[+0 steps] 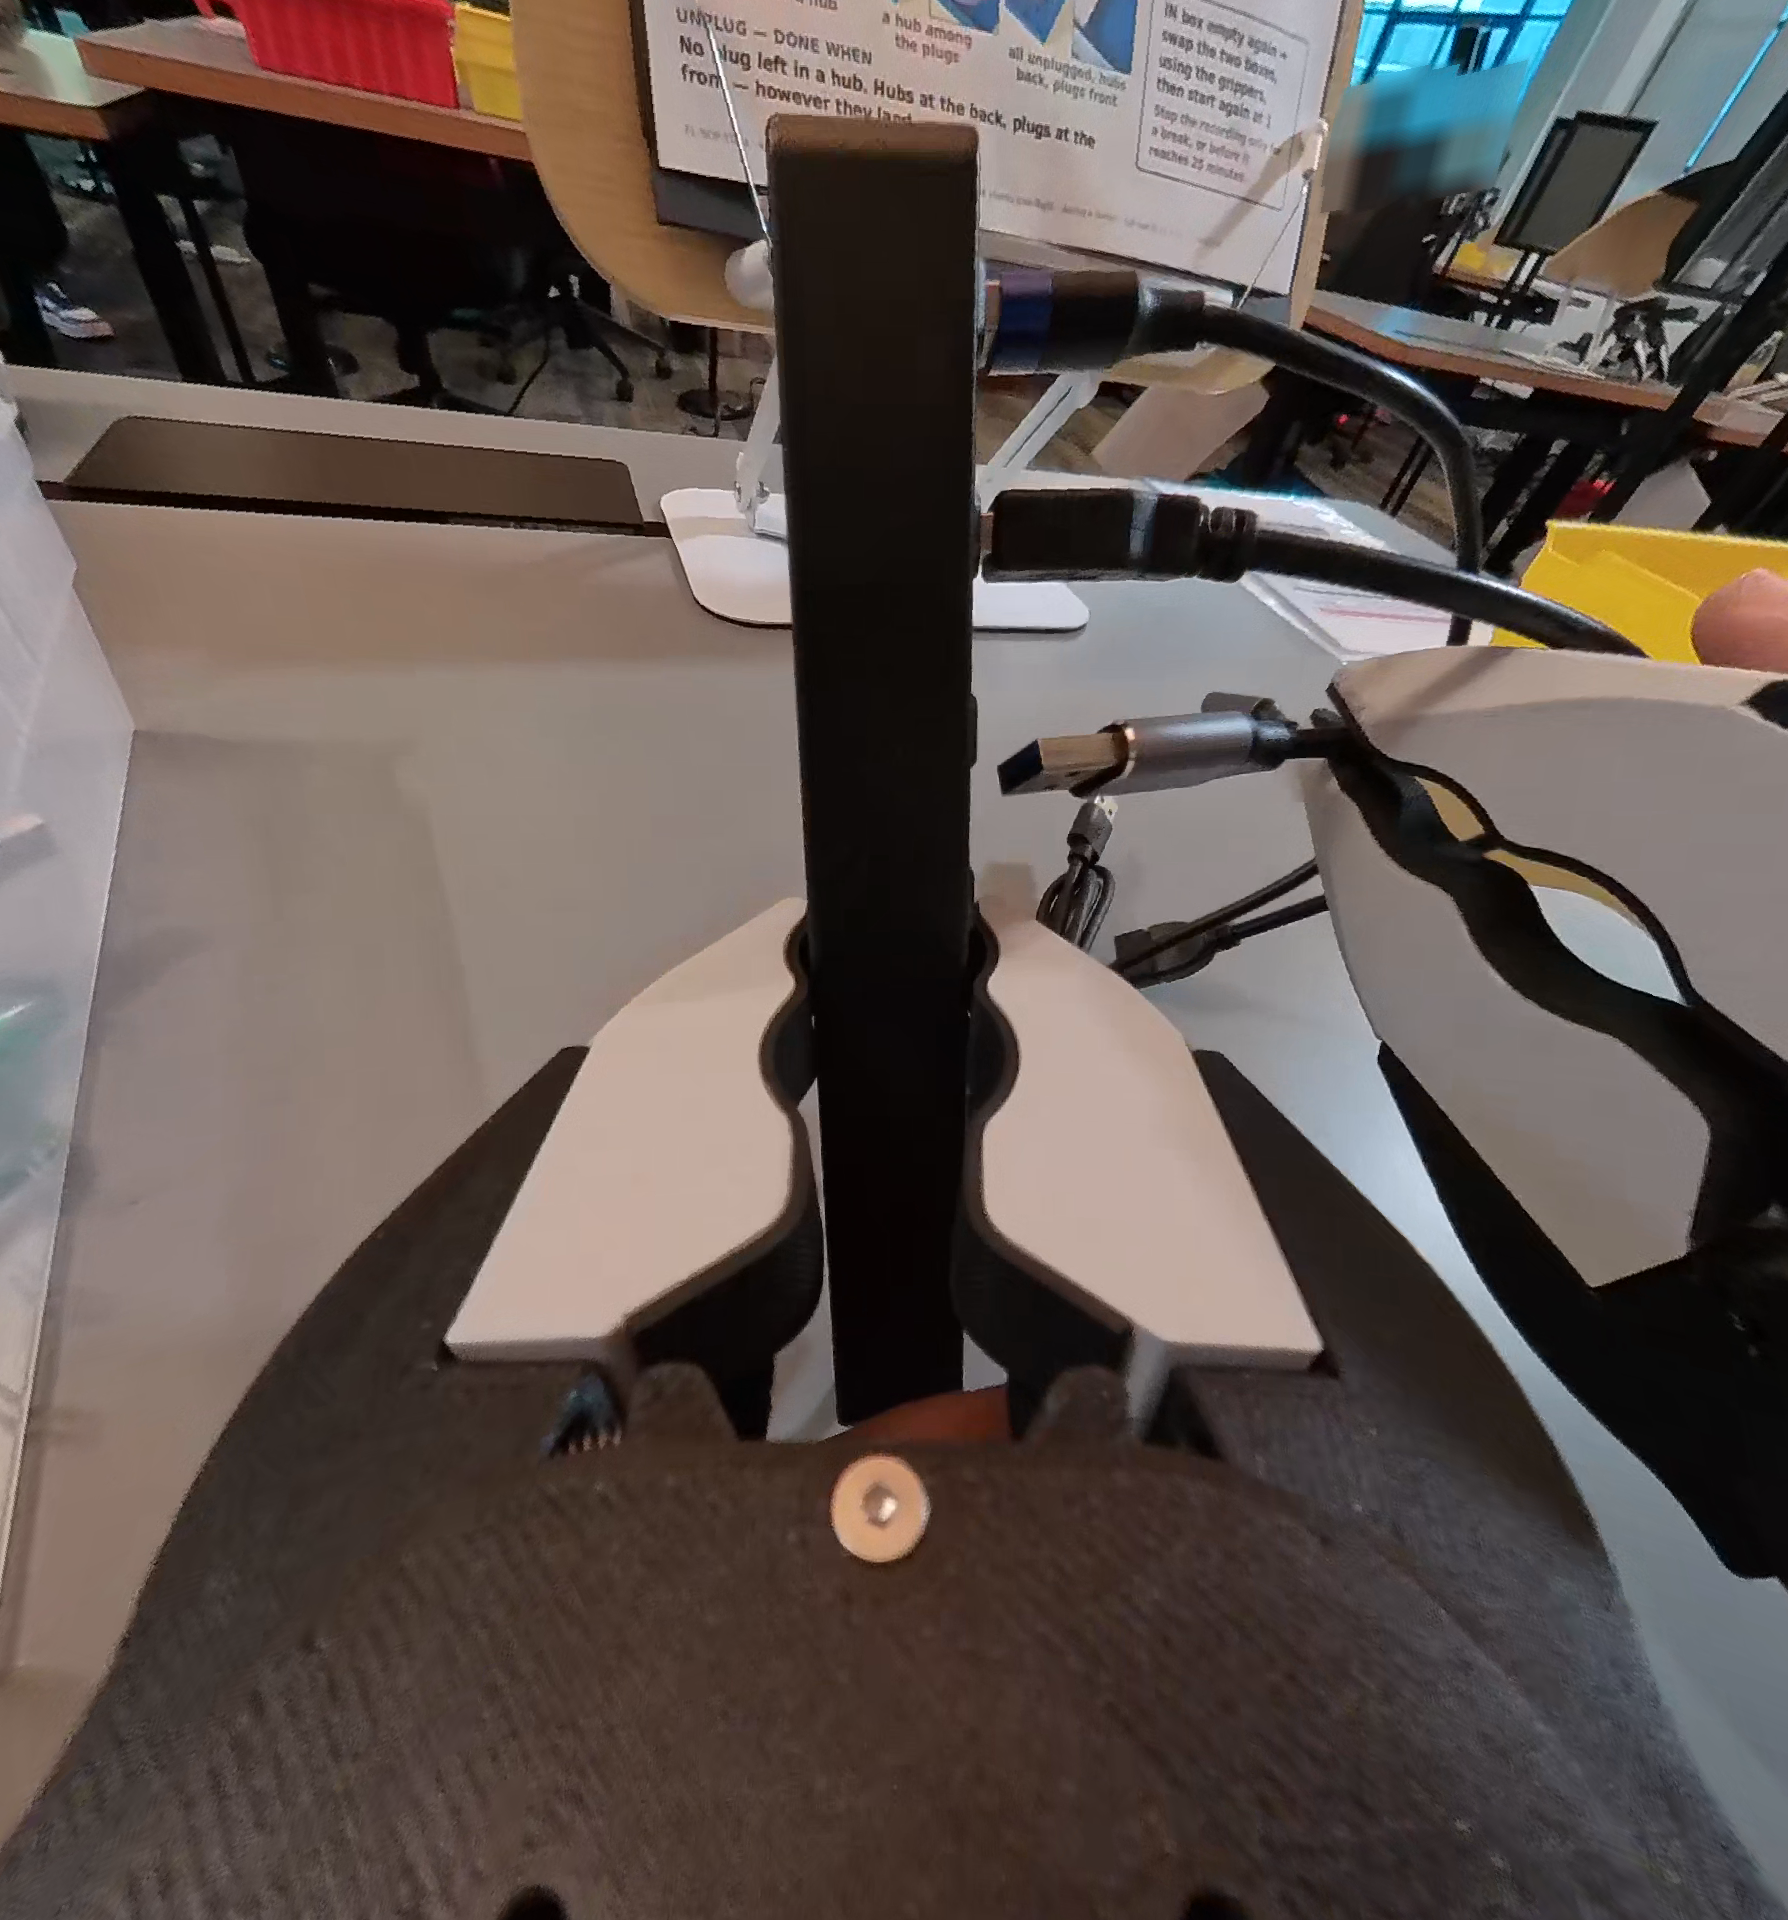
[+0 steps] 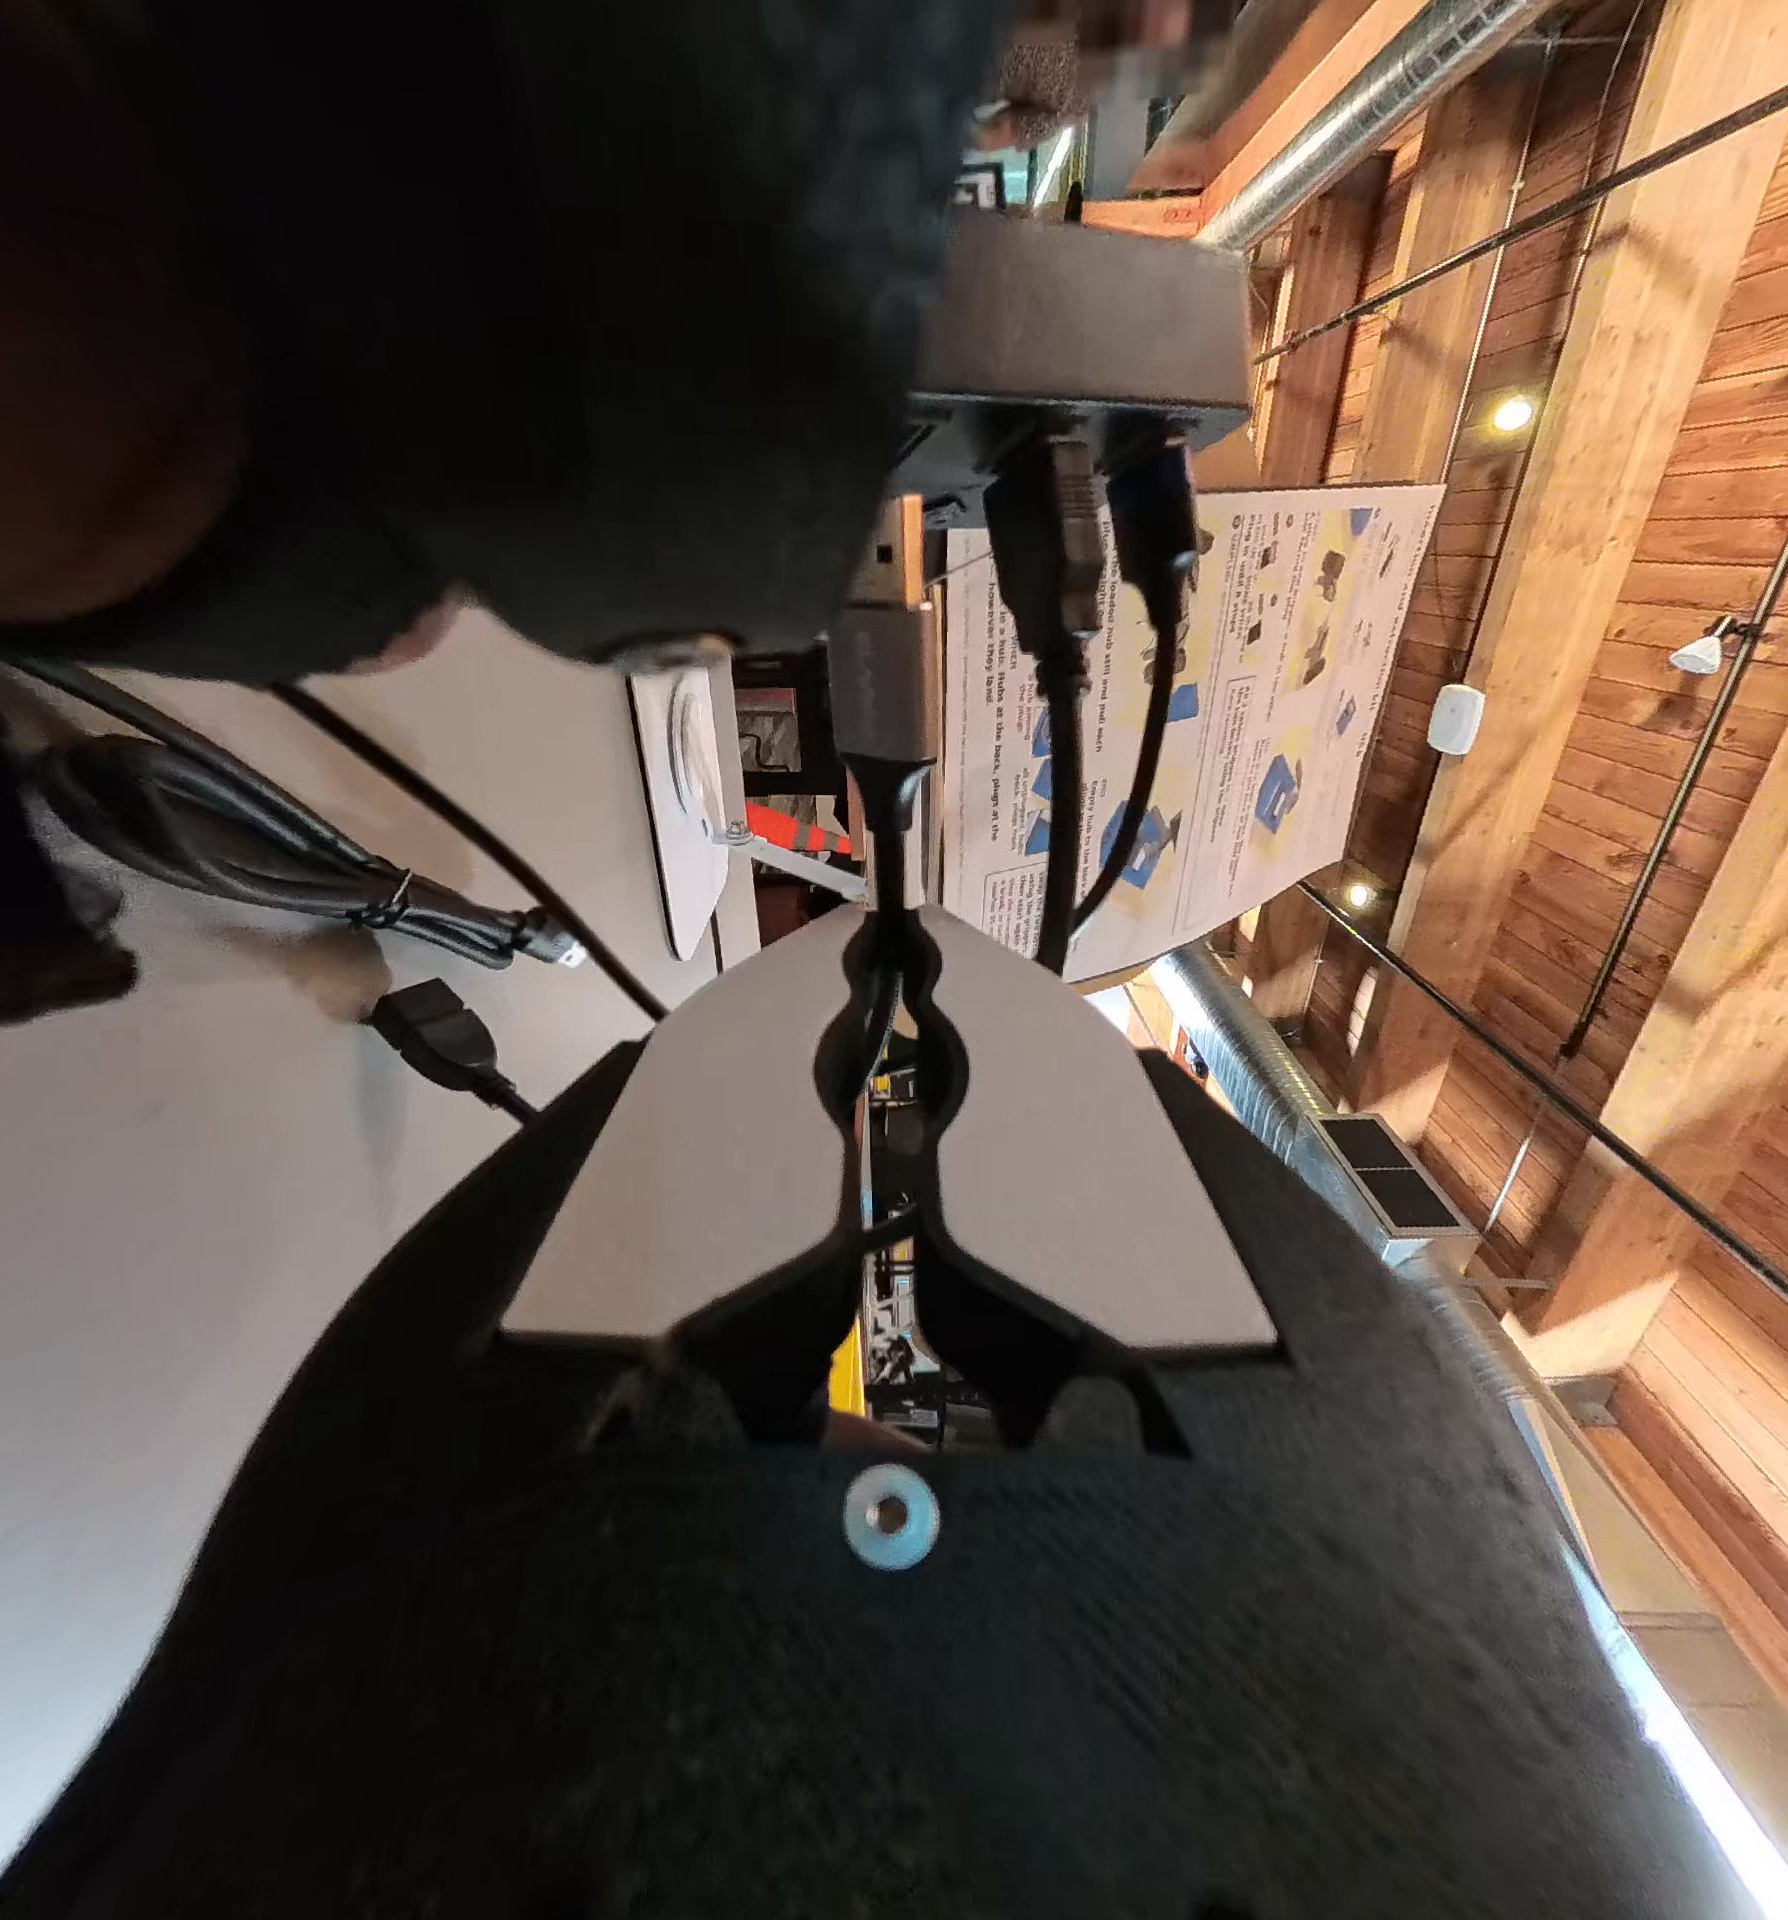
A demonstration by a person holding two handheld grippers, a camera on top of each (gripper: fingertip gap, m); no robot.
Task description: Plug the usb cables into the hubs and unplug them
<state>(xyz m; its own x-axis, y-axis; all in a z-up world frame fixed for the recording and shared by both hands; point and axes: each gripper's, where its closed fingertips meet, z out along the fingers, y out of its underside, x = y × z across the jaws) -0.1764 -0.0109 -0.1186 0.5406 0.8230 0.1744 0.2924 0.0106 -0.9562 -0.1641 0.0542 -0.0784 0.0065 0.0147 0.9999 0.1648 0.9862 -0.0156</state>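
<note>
Left hand-held gripper [image 1: 888, 961]: clamped on the long black bar-shaped USB hub [image 1: 874, 623], which stands up straight ahead of its white fingers [image 1: 661, 1153].
Ports: on the hub's side facing the right hand-held gripper; two black plugs [image 1: 1087, 535] already sit in the farther ones.
Right hand-held gripper [image 2: 895, 935]: closed on the thin black cable [image 2: 890, 842] just behind the grey metal USB plug [image 2: 885, 665].
Key relation: the plug's long axis points across at the hub's side, its tip just beside a free port, not yet in.
Nearer hand: the right one carries the plug; the left only steadies the hub.
Counter [image 1: 402, 831]: spare cables [image 1: 1087, 894] lie beyond the grippers.
</note>
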